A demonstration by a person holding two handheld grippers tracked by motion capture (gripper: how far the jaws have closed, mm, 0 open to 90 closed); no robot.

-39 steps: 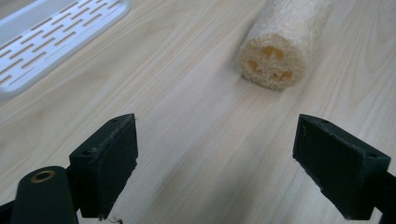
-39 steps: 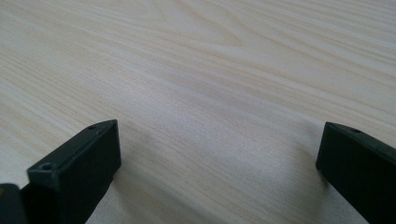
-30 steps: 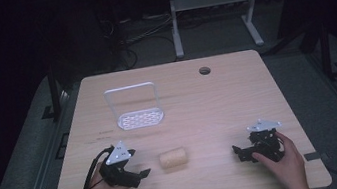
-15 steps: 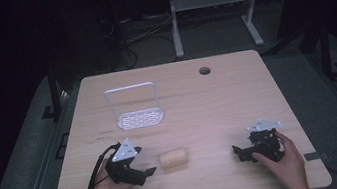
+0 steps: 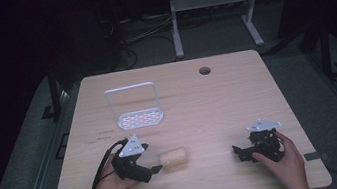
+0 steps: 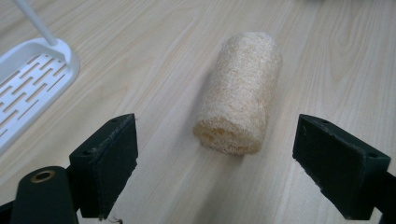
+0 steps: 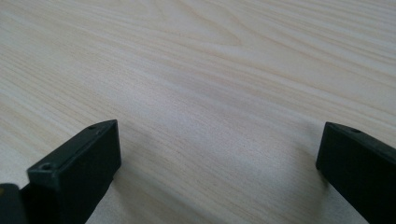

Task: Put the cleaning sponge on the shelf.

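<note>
Left gripper view looks along two black jaws spread wide, with nothing between the pads; the left gripper [image 6: 212,172] is held low over the pale wooden table [image 6: 140,60]. Just ahead of the jaws, roughly centred in the gap and clear of both pads, lies a tan loofah roll [image 6: 240,93] on its side, its open fibrous end turned toward the jaws. Farther off, beyond the left-hand jaw, sits the slotted base of a white wire rack [image 6: 32,79], with one thin upright rising from it.

From the high view, the left gripper [image 5: 153,168] points at the loofah roll [image 5: 173,159], its jaw tips just beside the roll's near end. The white wire rack [image 5: 139,118] stands beyond both, toward the table's middle.

Over in the right gripper view, the right gripper [image 7: 217,168] also has its jaws wide apart, holding nothing, with bare wood grain between and ahead of them. Seen from above, the right gripper [image 5: 238,152] rests low near the table's front edge, well apart from the roll.
</note>
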